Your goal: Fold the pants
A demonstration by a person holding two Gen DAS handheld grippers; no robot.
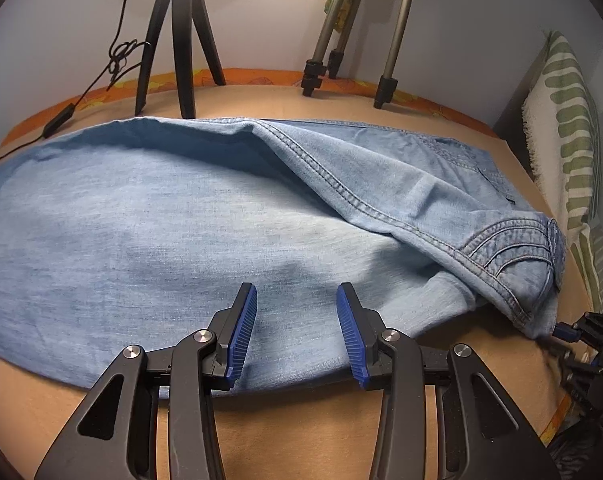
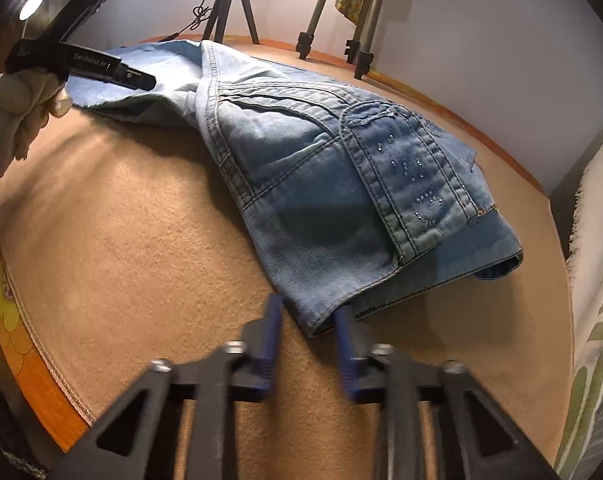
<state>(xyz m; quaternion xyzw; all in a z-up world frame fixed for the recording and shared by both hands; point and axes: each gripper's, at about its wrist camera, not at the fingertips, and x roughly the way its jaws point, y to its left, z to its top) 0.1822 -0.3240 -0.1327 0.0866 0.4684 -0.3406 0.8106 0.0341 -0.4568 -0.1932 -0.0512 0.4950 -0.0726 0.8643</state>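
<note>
Nearest in the left wrist view, the left gripper (image 1: 297,336) hovers at the bottom centre with its blue fingers spread, empty, over the near edge of the jeans (image 1: 161,220), probably ready to pinch the hem. At the bottom centre of the right wrist view, the right gripper (image 2: 307,344) is blurred, jaws spread on either side of a folded denim corner, not visibly closed on it. Beyond, the jeans lie across the tan blanket (image 2: 141,240), the waist and studded pocket (image 2: 409,168) doubled over. Two tripods (image 1: 181,40) stand at the top, against the wall.
</note>
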